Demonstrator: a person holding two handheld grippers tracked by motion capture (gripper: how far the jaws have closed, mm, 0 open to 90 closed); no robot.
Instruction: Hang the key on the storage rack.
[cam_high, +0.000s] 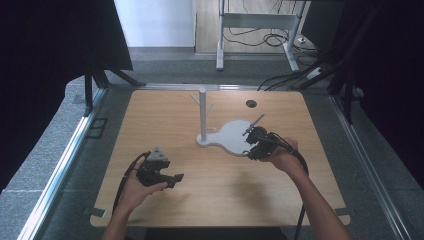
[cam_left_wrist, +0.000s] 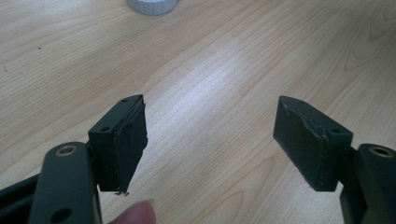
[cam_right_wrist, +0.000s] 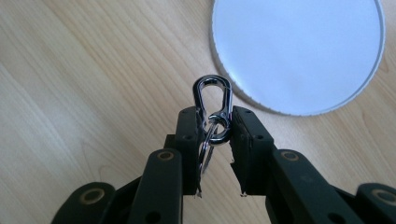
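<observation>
A white stand (cam_high: 203, 115) with small side pegs rises from a white flat base (cam_high: 231, 137) near the middle of the wooden table (cam_high: 215, 175). My right gripper (cam_high: 248, 134) hovers over the right part of that base, shut on a silver carabiner keyring (cam_right_wrist: 213, 106); the clip's loop sticks out past the jaw tips, and its ring hangs between the jaws. The round white base plate (cam_right_wrist: 299, 51) lies just beyond the clip. My left gripper (cam_high: 177, 179) is low over the table at front left, open with bare wood between its pads (cam_left_wrist: 128, 140). A fingertip (cam_left_wrist: 135, 214) shows below the left jaw.
A round dark hole (cam_high: 251, 103) sits in the tabletop behind the base. The base's edge (cam_left_wrist: 152, 5) shows at the top of the left gripper view. Metal rails (cam_high: 65, 160) border the table at both sides, and cables (cam_high: 280, 80) lie on the floor beyond.
</observation>
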